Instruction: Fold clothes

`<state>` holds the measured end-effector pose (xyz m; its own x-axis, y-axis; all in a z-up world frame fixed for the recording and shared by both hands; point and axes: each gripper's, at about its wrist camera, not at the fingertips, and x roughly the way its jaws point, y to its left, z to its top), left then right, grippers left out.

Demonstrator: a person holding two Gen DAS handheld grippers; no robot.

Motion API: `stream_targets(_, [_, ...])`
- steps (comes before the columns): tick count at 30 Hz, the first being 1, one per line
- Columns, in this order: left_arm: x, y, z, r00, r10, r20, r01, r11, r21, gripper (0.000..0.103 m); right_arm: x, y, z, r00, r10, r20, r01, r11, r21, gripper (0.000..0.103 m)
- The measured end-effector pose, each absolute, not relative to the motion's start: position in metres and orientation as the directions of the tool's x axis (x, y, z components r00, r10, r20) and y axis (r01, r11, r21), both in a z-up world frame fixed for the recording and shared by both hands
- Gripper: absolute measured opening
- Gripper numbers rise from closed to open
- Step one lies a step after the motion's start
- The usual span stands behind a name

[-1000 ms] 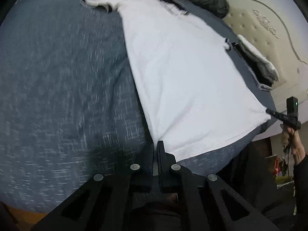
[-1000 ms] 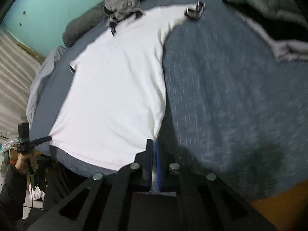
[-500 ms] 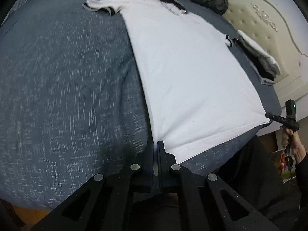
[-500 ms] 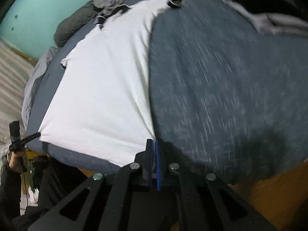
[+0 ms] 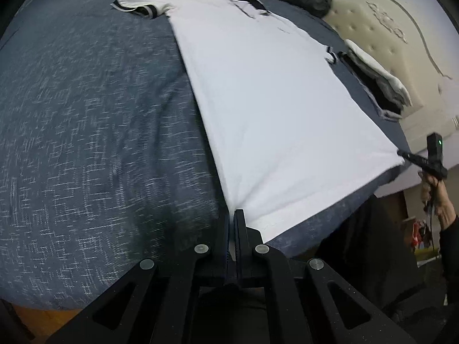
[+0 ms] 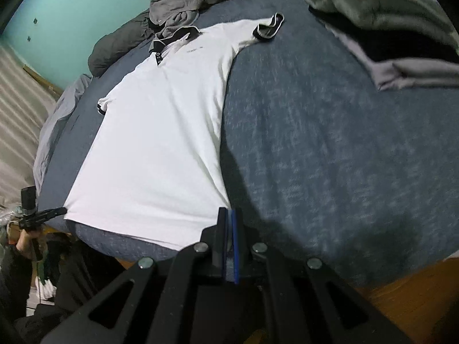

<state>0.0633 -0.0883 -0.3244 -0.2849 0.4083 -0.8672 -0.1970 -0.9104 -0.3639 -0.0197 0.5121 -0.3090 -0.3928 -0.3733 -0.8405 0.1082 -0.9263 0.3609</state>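
A white polo shirt (image 5: 272, 109) with dark collar and cuff trim lies spread face up on the blue-grey bed (image 5: 86, 143), collar at the far end. My left gripper (image 5: 233, 215) is shut on one bottom hem corner. My right gripper (image 6: 229, 212) is shut on the other hem corner of the shirt (image 6: 160, 149). The hem runs taut between the two, close to the bed's near edge. Each view shows the other gripper at the opposite corner: the right gripper (image 5: 403, 154) and the left gripper (image 6: 60, 211), each in a person's hand.
A stack of folded clothes (image 5: 381, 86) sits on the bed beside the shirt, also the pale pile (image 6: 387, 14). A dark pillow (image 6: 123, 46) and a crumpled grey garment (image 6: 175, 5) lie beyond the collar. A padded headboard (image 5: 387, 28) stands behind. Wooden floor (image 6: 401, 281) shows below the bed edge.
Both grippers keep their hold on the hem corners. The right gripper has shifted a little, and the shirt now lies flatter and straighter, with its sleeves spread.
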Motion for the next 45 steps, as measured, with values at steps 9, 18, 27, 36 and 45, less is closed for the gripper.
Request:
stream_targets(9, [0.062, -0.096, -0.355, -0.250, 0.407, -0.879, -0.144, -0.913, -0.382, 0.003, -0.010, 0.512, -0.361, -0.350, -0.385, -0.854, 0.041, -0.917, 0.396, 0.002])
stream_targets(18, [0.055, -0.098, -0.348, -0.265, 0.418, -0.869, -0.126, -0.909, -0.398, 0.006, -0.026, 0.523, -0.337, -0.382, -0.452, -0.807, 0.047, -0.881, 0.471, 0.015])
stream_targets(27, [0.030, -0.116, -0.317, -0.364, 0.359, -0.859, -0.094, -0.932, -0.349, 0.023, -0.080, 0.524, -0.301, -0.439, -0.469, -0.766, 0.040, -0.862, 0.505, 0.026])
stream_targets(36, [-0.011, -0.107, -0.321, -0.402, 0.341, -0.850, -0.049, -0.935, -0.352, 0.027, -0.190, 0.514, -0.313, -0.466, -0.494, -0.734, -0.035, -0.818, 0.574, 0.026])
stream_targets(45, [-0.032, -0.098, -0.338, -0.371, 0.338, -0.865, -0.015, -0.933, -0.359, 0.027, -0.276, 0.495, -0.343, -0.435, -0.468, -0.769, -0.052, -0.840, 0.540, 0.026])
